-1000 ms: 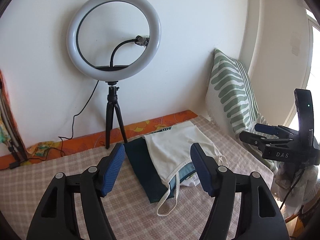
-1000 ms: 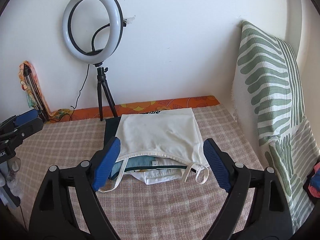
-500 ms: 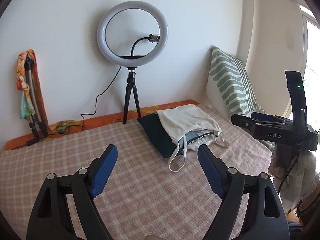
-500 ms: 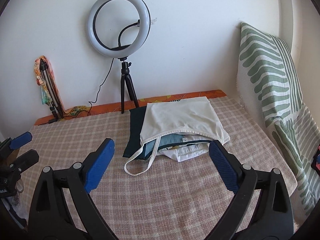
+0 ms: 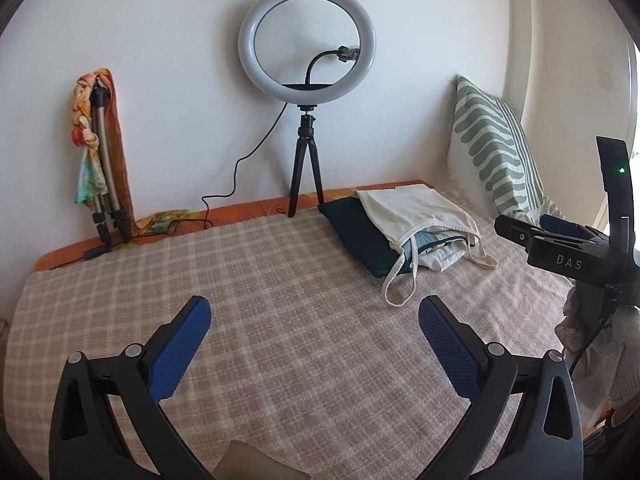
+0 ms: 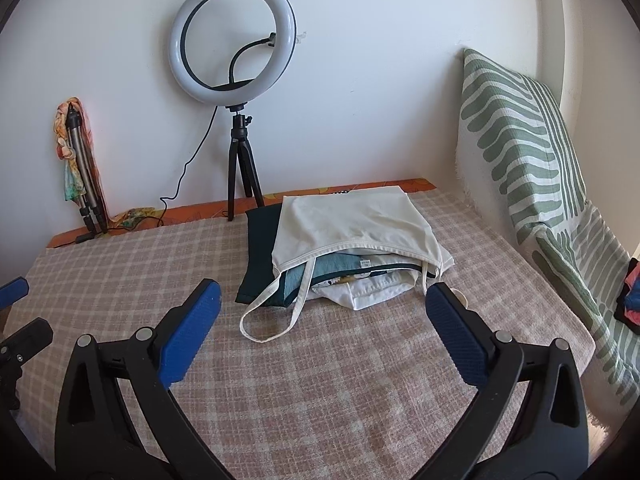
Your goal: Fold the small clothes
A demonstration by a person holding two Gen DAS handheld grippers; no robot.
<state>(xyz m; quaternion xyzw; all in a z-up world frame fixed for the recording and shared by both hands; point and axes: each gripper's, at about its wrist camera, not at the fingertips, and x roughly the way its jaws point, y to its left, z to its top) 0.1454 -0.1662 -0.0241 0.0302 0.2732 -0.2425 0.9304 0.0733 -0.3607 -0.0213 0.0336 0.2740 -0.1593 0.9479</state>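
Note:
A stack of folded clothes lies at the far right of the checked bed cover (image 5: 280, 300) (image 6: 340, 380). On top is a cream strappy top (image 5: 412, 210) (image 6: 352, 220), over a dark green garment (image 5: 356, 236) (image 6: 260, 252), a teal piece (image 6: 332, 266) and a white piece (image 6: 376, 290). One cream strap loop (image 6: 276, 316) trails toward me. My left gripper (image 5: 314, 320) hovers well short of the stack, its jaws opening, nothing between them. My right gripper (image 6: 320, 304) sits just in front of the stack, jaws opening, empty; it also shows at the right edge of the left wrist view (image 5: 560, 240).
A ring light on a black tripod (image 5: 306, 68) (image 6: 236, 52) stands at the wall behind the stack. A folded tripod wrapped in a colourful scarf (image 5: 98, 152) (image 6: 78, 160) leans at the far left. A green-striped cushion (image 5: 496, 156) (image 6: 532, 152) borders the right side.
Both grippers have drawn back from the stack and lowered, and their jaws have spread wider. The stack now looks smaller and farther off in both views.

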